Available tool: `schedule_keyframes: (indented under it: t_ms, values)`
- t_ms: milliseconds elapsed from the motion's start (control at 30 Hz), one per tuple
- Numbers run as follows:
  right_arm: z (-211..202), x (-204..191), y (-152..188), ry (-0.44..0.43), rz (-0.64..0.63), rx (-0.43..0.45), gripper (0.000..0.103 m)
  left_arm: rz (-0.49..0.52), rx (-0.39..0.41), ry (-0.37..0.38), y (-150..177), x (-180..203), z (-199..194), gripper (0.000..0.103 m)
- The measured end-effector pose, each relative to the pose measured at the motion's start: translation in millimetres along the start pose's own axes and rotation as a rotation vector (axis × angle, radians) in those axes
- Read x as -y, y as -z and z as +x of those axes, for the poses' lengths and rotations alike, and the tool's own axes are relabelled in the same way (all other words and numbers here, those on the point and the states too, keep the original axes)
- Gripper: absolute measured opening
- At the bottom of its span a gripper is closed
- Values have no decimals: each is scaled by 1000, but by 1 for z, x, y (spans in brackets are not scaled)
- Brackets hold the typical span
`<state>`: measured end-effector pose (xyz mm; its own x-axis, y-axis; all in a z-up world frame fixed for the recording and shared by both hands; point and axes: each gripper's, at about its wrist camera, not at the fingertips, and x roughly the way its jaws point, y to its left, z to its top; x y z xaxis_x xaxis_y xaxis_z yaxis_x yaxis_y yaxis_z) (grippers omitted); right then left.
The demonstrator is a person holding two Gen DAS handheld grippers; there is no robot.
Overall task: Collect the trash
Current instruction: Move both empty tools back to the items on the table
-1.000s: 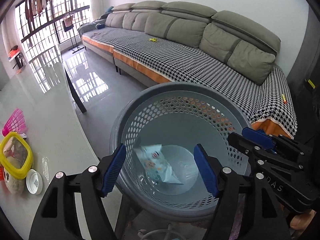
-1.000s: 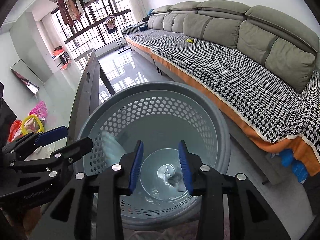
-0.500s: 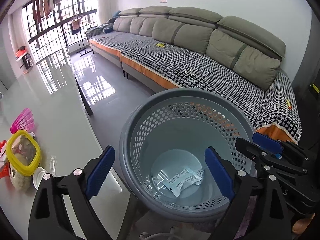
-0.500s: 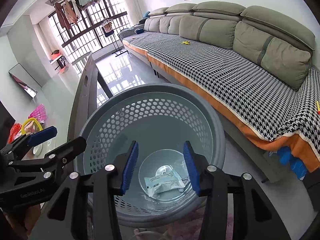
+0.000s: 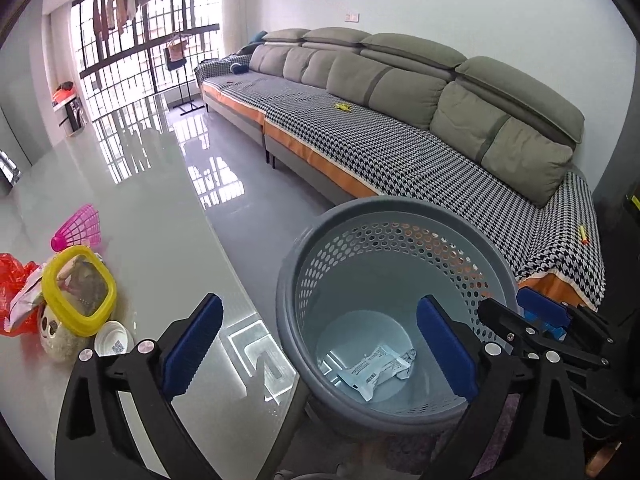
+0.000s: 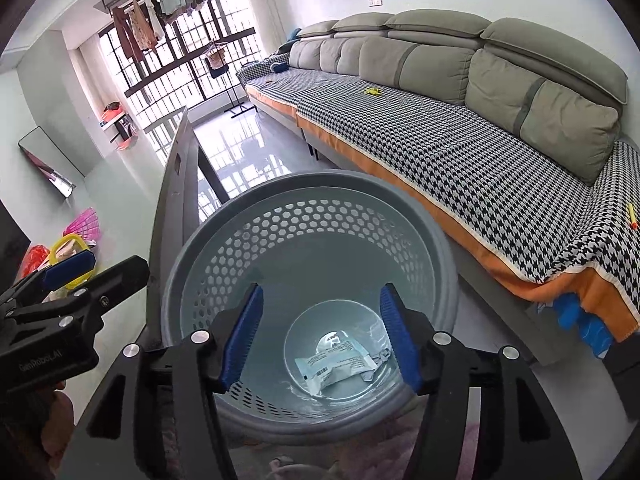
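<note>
At the bottom of the grey perforated plastic basket (image 6: 308, 216) lies a crumpled white printed wrapper (image 6: 336, 366), well below both jaws. Left gripper (image 5: 320, 348) and right gripper (image 6: 320, 336) tilt downward over the rim, jaws just opened, released, nothing between them.

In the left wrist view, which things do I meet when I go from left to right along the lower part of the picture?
Red bag → yellow-rimmed container → white cap → wrapper inside the grey basket → right gripper.
</note>
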<state>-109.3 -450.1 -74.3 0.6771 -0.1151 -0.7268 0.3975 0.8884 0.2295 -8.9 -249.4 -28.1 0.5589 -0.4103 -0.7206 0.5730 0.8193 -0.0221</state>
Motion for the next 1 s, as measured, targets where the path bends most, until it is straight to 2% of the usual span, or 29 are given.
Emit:
schedule_keyframes:
  t_ms: [333, 800, 1000]
  values:
    - [-8, -55, 0, -107, -64, 27, 61, -78, 68, -131, 6, -53, -41, 97]
    - [10, -173, 4, -256, -249, 0, 61, -254, 66, -349, 44, -167, -80, 97]
    - [24, -216, 12, -291, -332, -44, 61, -320, 62, -407, 64, -204, -91, 97]
